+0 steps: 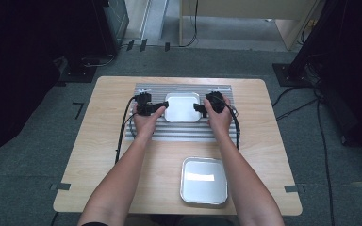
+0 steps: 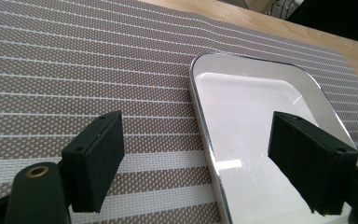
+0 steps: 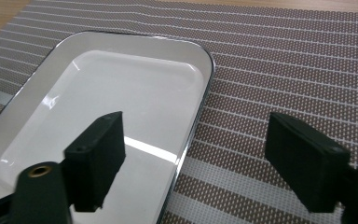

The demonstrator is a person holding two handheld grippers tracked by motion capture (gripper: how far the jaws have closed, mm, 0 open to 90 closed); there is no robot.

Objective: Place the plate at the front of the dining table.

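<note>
On striped mat (image 1: 146, 132), both grippers' open fingers straddle white tray (image 1: 182, 107) edges.

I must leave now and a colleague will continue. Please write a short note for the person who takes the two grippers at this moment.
Left gripper: open, jaws astride the left rim of the white tray, not pressing it.
Right gripper: open, jaws astride the tray's right rim, not pressing it.
Things: the white tray lies flat on the striped mat at the far half of the table. A second tray lies on bare wood at the near edge, untouched.
Done: the white tray sits on the mat, with both grips off it.
Left: probably draw both grippers back from the rims; the second tray may be next.
</note>
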